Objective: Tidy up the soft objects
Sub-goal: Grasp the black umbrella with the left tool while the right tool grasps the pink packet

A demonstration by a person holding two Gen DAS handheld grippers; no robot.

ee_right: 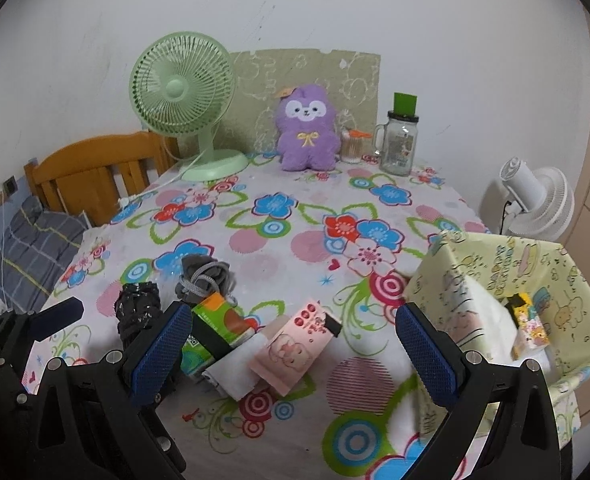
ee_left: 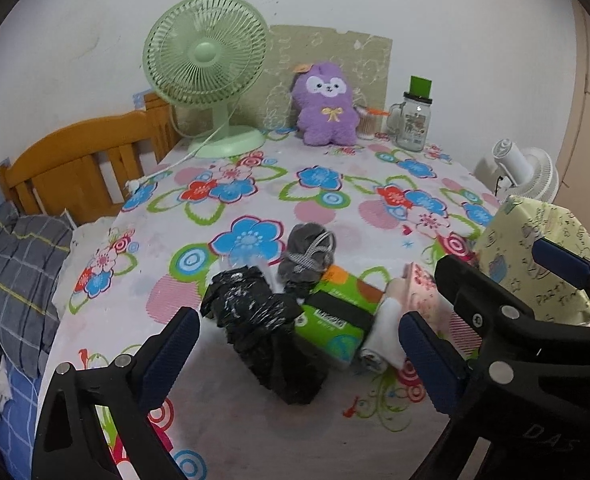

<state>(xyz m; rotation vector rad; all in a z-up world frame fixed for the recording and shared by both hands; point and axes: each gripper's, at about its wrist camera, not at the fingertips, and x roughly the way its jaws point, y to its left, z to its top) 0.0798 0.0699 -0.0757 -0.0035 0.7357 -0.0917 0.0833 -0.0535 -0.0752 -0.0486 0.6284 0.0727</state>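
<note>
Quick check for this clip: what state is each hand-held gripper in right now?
Left hand-held gripper: open, holding nothing, above the black bag.
Right hand-held gripper: open, holding nothing, above the pink packet.

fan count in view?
2. Green fan stands at the table's back left, beside the purple plush. White fan sits off the table's right edge, behind the yellow fabric bin. No others visible.
</note>
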